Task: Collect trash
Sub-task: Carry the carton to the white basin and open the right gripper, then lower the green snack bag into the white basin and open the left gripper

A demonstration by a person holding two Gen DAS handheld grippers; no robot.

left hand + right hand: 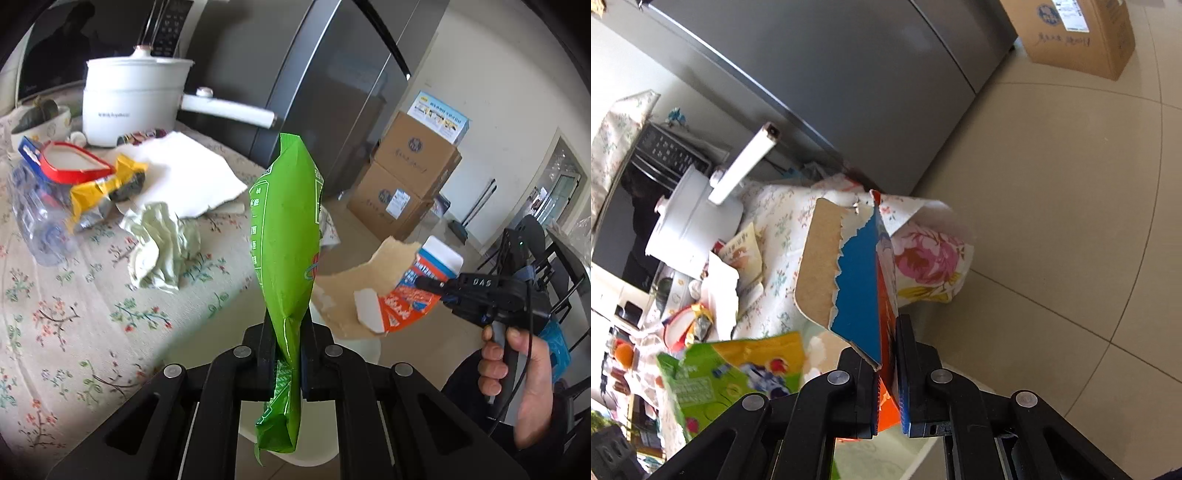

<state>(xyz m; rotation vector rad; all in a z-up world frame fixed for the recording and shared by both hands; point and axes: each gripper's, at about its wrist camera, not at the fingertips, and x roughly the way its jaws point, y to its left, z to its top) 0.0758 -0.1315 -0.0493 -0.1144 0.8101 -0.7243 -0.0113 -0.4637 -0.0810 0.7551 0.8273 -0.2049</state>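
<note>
My left gripper [287, 354] is shut on a green snack bag [286, 236], held upright off the table's right edge; the bag also shows in the right wrist view [731, 373]. My right gripper [886, 354] is shut on a torn cardboard box piece [849, 280], blue and orange outside, brown inside. In the left wrist view that gripper [428, 284] holds the cardboard piece [373, 288] to the right of the bag. More trash lies on the floral table [74, 295]: crumpled pale paper [162, 243], a yellow wrapper [103, 192], a clear plastic bottle [37, 206], a white paper sheet [188, 177].
A white electric pot [129, 99] with a long handle and a bowl [40, 122] stand at the table's back, before a microwave. A grey fridge [332, 92] stands behind. Cardboard boxes [406, 173] sit on the tiled floor. Below the grippers is a white rounded surface [325, 435].
</note>
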